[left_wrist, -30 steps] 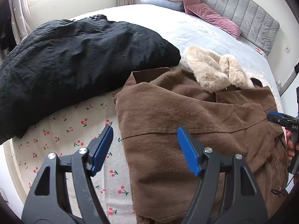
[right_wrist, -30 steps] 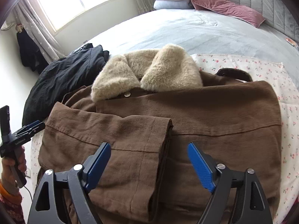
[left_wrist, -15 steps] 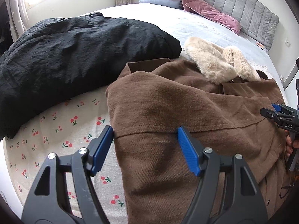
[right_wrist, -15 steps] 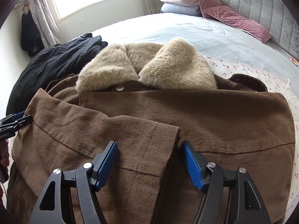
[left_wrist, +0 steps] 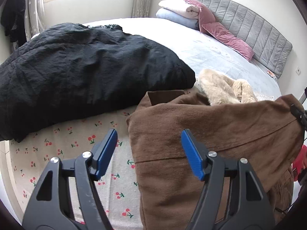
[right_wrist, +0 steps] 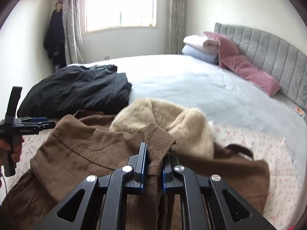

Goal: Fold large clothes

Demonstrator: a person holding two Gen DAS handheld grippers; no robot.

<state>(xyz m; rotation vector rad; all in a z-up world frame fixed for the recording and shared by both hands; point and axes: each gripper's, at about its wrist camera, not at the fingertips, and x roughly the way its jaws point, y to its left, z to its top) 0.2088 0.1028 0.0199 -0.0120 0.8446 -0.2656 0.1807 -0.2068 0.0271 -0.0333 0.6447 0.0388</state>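
A brown coat (left_wrist: 201, 134) with a beige fur collar (left_wrist: 224, 88) lies on a cherry-print cloth (left_wrist: 67, 153) on the bed. My left gripper (left_wrist: 148, 153) is open; its right finger rests over the coat's left edge, its left finger over the cloth. My right gripper (right_wrist: 152, 164) is shut on the brown sleeve cuff (right_wrist: 155, 140) and holds it lifted above the coat (right_wrist: 86, 149), in front of the collar (right_wrist: 163, 118). The left gripper also shows in the right wrist view (right_wrist: 38, 124), at the coat's left side.
A large black garment (left_wrist: 86, 67) lies heaped left of the coat, also seen in the right wrist view (right_wrist: 76, 90). Folded blankets (right_wrist: 199, 48), a pink pillow (right_wrist: 245, 67) and a grey headboard (right_wrist: 268, 51) are at the far end of the bed.
My right gripper closed on the sleeve cuff and lifted it; the coat's right side rose. My left gripper shifted slightly left along the coat's edge and stayed open.
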